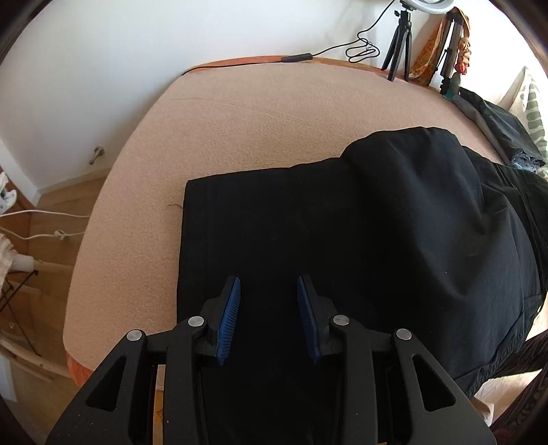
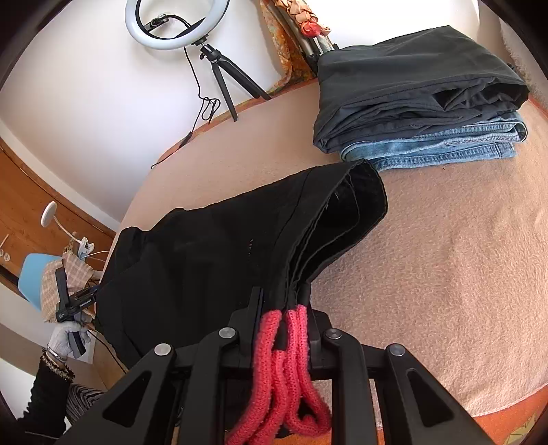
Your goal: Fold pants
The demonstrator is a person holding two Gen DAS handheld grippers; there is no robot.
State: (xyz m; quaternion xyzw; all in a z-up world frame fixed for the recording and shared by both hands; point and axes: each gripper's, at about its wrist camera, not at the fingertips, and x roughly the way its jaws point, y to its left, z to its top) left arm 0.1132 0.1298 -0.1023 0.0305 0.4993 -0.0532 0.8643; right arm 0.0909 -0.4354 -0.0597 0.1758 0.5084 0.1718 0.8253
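Pants [image 1: 359,239] of black cloth lie across the peach blanket [image 1: 239,119], one end flat and squared off at the left, the other lifted into a hump at the right. The left gripper [image 1: 269,291] hovers over the flat end with its blue pads [image 1: 230,318] parted and nothing between them; whether they brush the cloth beneath cannot be told. In the right wrist view the right gripper [image 2: 282,301] is clenched on a bunched edge of the pants, several layers pinched together, with a red knitted cord [image 2: 274,369] trailing from the jaws toward the camera. The open end of the garment gapes just beyond the grip. Far right on the blanket sits a stack of folded clothes [image 2: 418,99], dark on top, denim below, well apart from the black pants. A ring light [image 2: 176,22] on a small tripod stands at the far edge.

The main risk, as I judge it, is the layers slipping unevenly: the right jaws hold a thick wad, so an inner layer could slide out when the end is carried over, leaving a crooked fold. With the left jaws released, nothing pins the flat end, and a pull from the right could drag the whole garment along the blanket. The cord could also snag in the jaws at release.
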